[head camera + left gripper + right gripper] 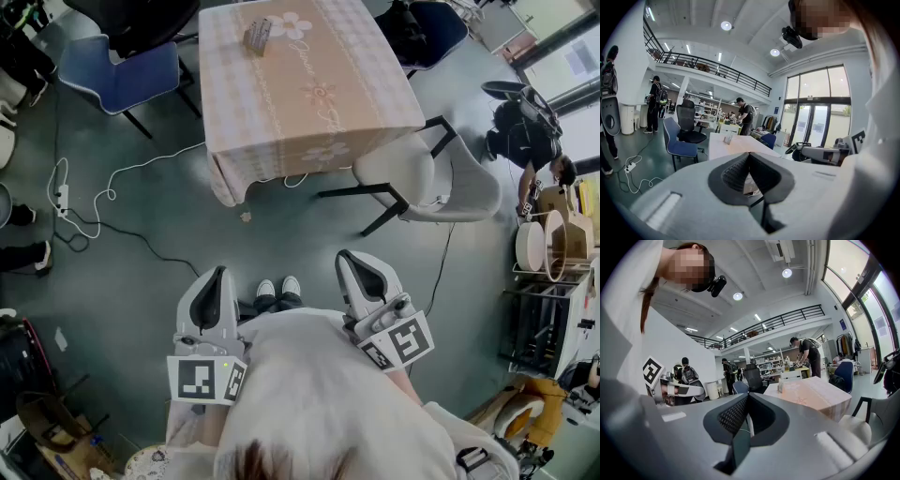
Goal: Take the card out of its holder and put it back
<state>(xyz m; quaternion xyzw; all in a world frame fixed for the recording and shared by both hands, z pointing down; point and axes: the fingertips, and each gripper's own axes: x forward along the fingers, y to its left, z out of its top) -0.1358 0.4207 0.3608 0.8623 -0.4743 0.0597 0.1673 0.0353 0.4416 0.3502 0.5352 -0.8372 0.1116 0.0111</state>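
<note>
The card (258, 36), small and blurred, reads together with its holder as one upright grey shape. It stands near the far edge of the tabletop (309, 94), well apart from both hands, and whether the card sits fully in the holder cannot be made out. In the left gripper view it is a pale little block (727, 138) on the tabletop's far end.

A soft cloth covers the tabletop. It is peach-pink with a fine check and white flower prints, and it hangs in loose folds over the near edge. A blue moulded chair (122, 75) stands at the left corner. A pale grey shell chair (422, 173) on thin black legs stands at the right corner. A white cable (112, 187) curls over the smooth grey-green floor.

The left tongs (221, 272) and the right tongs (345, 255) are held low by the person's waist, over the floor. Each is smooth pale-grey plastic with dark ribbed pads. In the left gripper view the left tongs (749, 154) are closed tip to tip with nothing gripped. In the right gripper view the right tongs (747, 395) are likewise closed and empty. Each carries a cube (206, 380) with black-and-white square markers.
</note>
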